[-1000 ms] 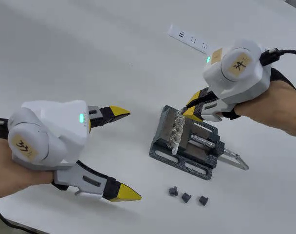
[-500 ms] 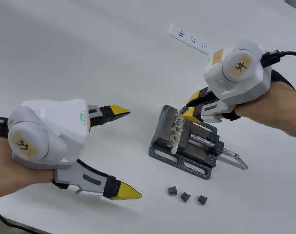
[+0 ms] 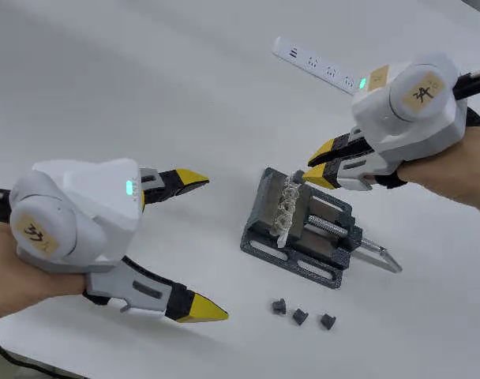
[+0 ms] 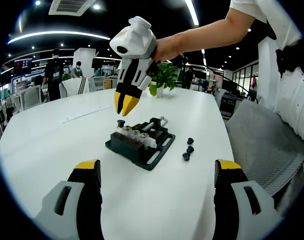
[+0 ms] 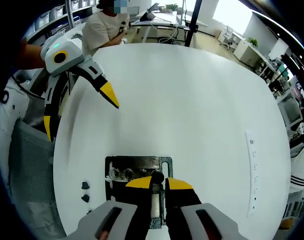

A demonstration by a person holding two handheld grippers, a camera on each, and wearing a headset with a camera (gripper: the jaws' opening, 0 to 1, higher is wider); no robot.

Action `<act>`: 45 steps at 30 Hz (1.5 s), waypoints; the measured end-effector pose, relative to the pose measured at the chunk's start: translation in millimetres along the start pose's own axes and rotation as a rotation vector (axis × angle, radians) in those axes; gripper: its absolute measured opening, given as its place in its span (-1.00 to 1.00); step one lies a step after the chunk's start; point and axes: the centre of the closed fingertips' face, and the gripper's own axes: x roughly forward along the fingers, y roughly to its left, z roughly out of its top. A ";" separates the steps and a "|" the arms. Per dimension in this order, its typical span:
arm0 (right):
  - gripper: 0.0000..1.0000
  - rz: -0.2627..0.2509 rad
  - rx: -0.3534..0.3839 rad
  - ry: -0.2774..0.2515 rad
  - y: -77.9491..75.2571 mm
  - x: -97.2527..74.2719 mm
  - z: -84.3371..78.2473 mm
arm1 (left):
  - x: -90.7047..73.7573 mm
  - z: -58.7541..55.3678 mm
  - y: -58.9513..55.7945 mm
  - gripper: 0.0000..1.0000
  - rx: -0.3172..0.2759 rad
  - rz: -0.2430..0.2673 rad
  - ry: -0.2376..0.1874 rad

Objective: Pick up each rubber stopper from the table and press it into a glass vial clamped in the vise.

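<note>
White table (image 3: 145,79) in an open office. The right gripper (image 5: 158,183) has its jaws nearly together at 1 rubber stopper (image 5: 157,177) over the far vial (image 3: 292,188) in the vise (image 3: 291,257); I cannot tell whether they grip it. The left gripper (image 3: 200,246) has its jaws wide apart. 3 stoppers (image 3: 301,316) lie near the vise. They are probably light, soft rubber, so pinch the head sides; the glass is fragile.

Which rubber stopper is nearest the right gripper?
The rubber stopper above the vise, at the right gripper's tips; the other three lie on the table.

Your vise (image 3: 265,207) is dull dark metal, your vials (image 3: 287,212) clear glass, your stoppers (image 3: 301,317) matt rubber, your table (image 3: 145,95) smooth white.
</note>
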 end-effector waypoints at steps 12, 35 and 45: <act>-1.00 0.021 0.000 -0.001 3.8 5.3 -1.7 | 1.2 -0.1 0.0 0.87 -0.002 -0.005 0.001; -1.00 0.041 0.008 -0.001 3.3 13.0 -1.6 | 1.3 -1.3 1.4 0.86 -0.012 -0.001 -0.003; -1.00 0.075 0.009 0.032 1.7 15.1 -1.3 | 1.9 2.5 1.4 0.86 -0.009 -0.002 -0.012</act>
